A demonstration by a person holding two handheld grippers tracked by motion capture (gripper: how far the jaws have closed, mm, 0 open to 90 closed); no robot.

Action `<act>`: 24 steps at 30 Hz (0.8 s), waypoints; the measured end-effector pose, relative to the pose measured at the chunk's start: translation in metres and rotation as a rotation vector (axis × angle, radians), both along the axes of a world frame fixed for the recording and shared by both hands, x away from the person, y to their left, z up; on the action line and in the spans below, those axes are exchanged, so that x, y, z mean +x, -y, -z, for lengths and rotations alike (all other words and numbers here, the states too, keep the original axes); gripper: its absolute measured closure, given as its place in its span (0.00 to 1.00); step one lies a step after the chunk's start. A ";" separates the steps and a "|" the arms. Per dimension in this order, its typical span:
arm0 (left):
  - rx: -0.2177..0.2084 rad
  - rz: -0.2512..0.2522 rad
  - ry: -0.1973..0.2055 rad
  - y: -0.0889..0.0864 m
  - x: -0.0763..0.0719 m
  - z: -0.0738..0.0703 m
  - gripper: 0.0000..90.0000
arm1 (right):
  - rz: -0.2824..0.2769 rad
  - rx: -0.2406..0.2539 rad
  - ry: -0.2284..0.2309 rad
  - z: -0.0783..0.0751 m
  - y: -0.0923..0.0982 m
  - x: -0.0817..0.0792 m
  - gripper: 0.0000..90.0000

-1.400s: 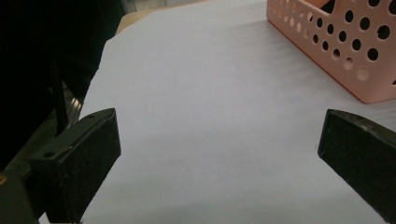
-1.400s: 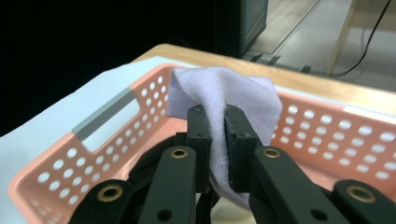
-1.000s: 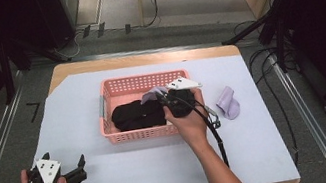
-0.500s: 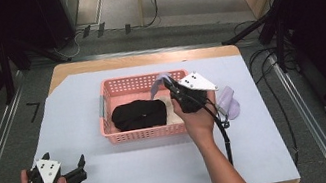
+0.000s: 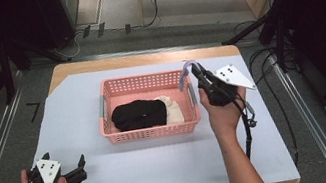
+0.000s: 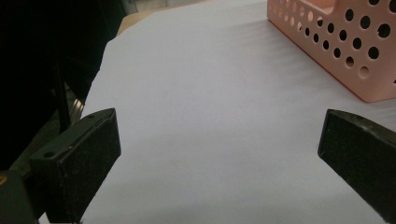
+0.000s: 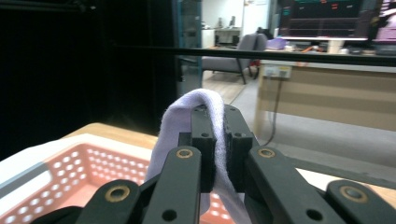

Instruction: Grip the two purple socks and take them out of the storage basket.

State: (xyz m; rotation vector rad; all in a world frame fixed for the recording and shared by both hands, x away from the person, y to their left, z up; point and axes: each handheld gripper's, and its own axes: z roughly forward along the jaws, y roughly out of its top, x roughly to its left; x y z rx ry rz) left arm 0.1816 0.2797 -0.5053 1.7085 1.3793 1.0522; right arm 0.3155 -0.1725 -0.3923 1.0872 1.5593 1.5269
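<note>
Right gripper (image 5: 194, 72) carrying lavender sock (image 5: 184, 75) to pink basket (image 5: 150, 132).

I keep its jaws clamped on the sock, lifted at the basket's 2 o'clock corner to clear the rim; a second ago it sat lower. Left gripper (image 5: 81, 168) rests with jaws apart at 7 o'clock, unmoved.

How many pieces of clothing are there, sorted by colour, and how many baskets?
Black garment, in the basket: 1
Cream garment, in the basket beside the black one: 1
Lavender sock, clamped in the right gripper over the basket's corner: 1
Pink basket: 1
Total: 4
</note>
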 end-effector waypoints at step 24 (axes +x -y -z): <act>0.006 -0.004 0.004 0.001 -0.001 0.000 0.00 | 0.214 0.007 -0.208 0.076 0.092 -0.001 0.94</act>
